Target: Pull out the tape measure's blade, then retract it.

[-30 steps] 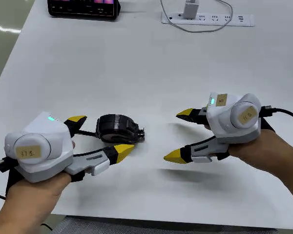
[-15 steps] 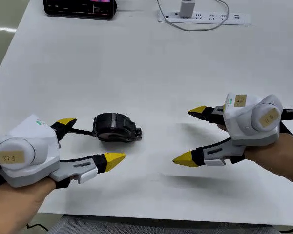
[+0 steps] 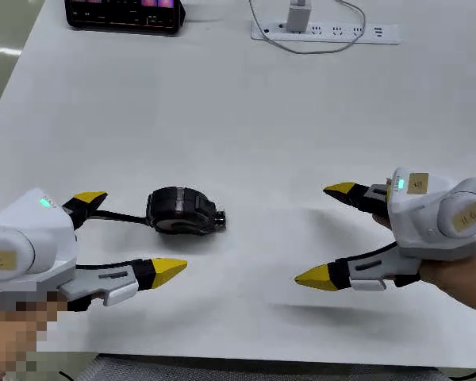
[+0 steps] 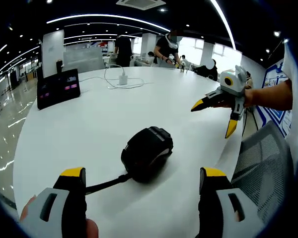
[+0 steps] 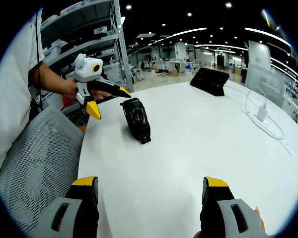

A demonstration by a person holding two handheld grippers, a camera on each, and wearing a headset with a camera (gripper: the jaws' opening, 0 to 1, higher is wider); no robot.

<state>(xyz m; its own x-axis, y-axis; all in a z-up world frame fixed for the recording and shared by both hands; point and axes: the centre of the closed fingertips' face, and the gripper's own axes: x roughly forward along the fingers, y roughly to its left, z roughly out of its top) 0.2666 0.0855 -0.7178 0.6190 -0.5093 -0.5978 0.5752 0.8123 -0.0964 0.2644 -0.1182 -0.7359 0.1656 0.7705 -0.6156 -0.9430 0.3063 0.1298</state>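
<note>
Showing black on the tape measure [image 3: 182,211], white with yellow tips on left tool [image 3: 131,232] and right tool [image 3: 324,233], white across the bench [image 3: 222,103].

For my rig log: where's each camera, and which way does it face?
Head view: headset, facing down at the table; left gripper, right gripper, a hand show.
Left gripper view: along its jaws at the tape measure; an arm beyond.
Right gripper view: along its jaws across the table; shirt at left.
Both gripper views share the tape measure.
</note>
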